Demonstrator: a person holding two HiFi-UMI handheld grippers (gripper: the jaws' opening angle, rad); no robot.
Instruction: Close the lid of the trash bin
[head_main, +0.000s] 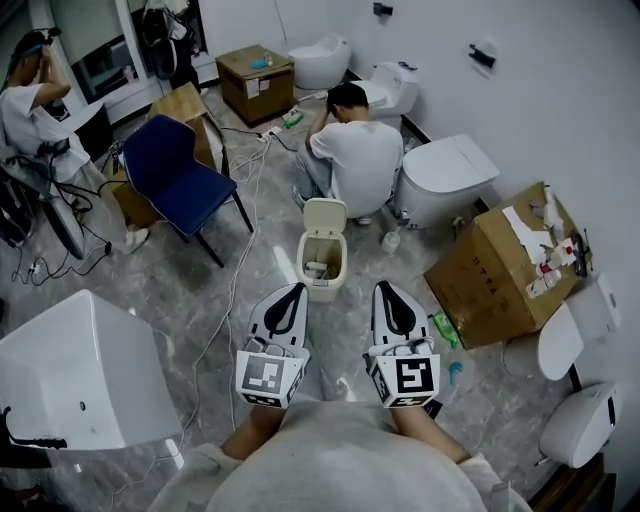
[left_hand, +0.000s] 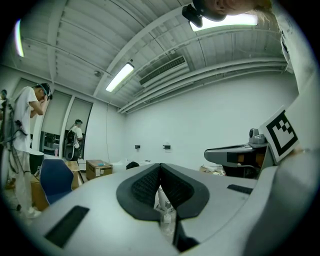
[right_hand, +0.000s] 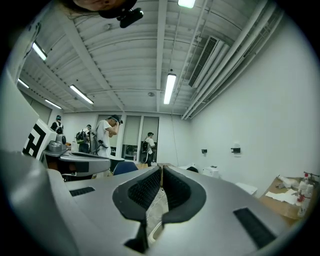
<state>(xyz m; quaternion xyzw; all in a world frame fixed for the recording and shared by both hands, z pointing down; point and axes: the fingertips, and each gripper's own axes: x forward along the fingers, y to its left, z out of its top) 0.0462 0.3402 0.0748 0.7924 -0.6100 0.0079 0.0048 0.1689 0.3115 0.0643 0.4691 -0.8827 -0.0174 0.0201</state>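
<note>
The trash bin (head_main: 323, 262) is a small cream one that stands on the marbled floor straight ahead of me. Its lid (head_main: 325, 215) is swung up and back, and some rubbish shows inside. My left gripper (head_main: 293, 289) and right gripper (head_main: 386, 287) are held side by side, level, just short of the bin and apart from it. Both have their jaws shut with nothing held. In the left gripper view the dark pads (left_hand: 145, 186) meet at the tip of the left gripper (left_hand: 160, 166). The right gripper (right_hand: 161, 168) looks the same in its own view.
A person (head_main: 352, 150) crouches right behind the bin. A blue chair (head_main: 180, 175) stands to the left, a cardboard box (head_main: 505, 265) to the right, toilets (head_main: 445, 175) along the wall and a white basin (head_main: 75, 370) near left. Cables (head_main: 225, 300) run over the floor.
</note>
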